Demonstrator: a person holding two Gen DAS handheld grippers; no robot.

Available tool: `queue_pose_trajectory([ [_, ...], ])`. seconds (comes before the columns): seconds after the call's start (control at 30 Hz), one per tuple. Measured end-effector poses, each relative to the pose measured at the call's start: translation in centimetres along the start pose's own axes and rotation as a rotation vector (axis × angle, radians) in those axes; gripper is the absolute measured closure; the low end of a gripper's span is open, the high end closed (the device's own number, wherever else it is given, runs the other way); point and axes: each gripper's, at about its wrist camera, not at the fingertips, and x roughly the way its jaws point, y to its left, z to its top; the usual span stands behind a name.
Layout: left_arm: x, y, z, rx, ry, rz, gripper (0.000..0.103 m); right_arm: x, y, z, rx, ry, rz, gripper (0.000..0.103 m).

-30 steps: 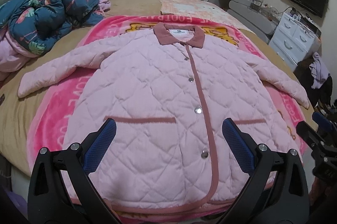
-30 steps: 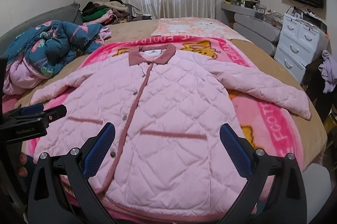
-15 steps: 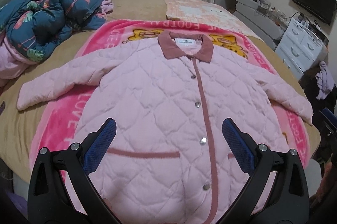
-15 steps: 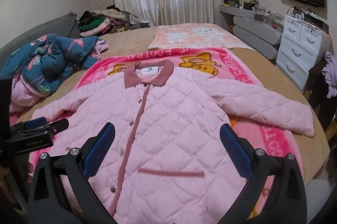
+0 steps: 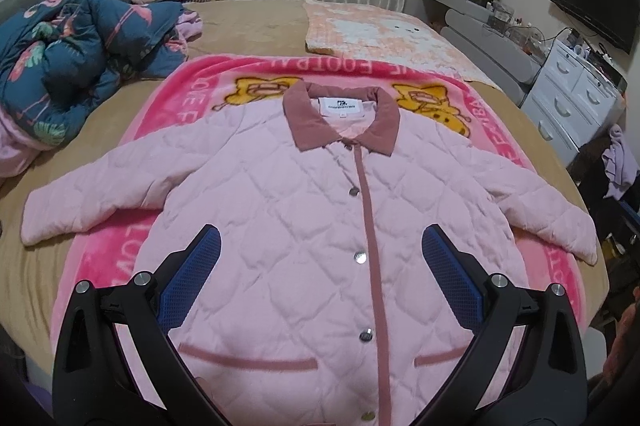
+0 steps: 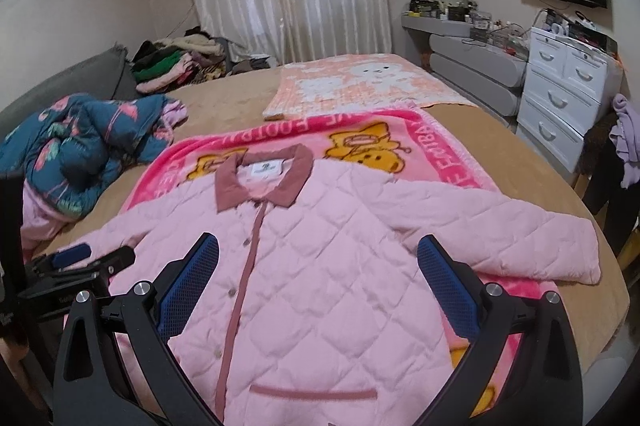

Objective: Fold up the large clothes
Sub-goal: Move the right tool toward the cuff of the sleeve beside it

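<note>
Item: pale pink quilted jacket with a dusty-rose collar point(image 5: 320, 226), lying flat and snapped shut on a hot-pink cartoon fleece blanket point(image 5: 192, 93), both sleeves spread. I am holding my left hand-held gripper point(image 5: 320, 258) above the jacket's lower front, jaws apart and empty. My right hand-held gripper point(image 6: 318, 266) is hovering likewise, spread wide, gripping nothing.
</note>
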Motion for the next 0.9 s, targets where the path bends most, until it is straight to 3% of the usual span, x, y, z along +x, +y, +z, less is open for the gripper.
queue_pose_trajectory([
  [0.47,4.7,-4.5,4.1,0.035,0.005,-0.055,0.009,4.0,-7.0,2.5,0.150,-0.021,-0.108,0.004],
  [0.9,11.0,-8.5,3.3,0.098,0.083,-0.072,0.009,9.8,-17.0,-1.4,0.386,0.067,-0.264,0.004],
])
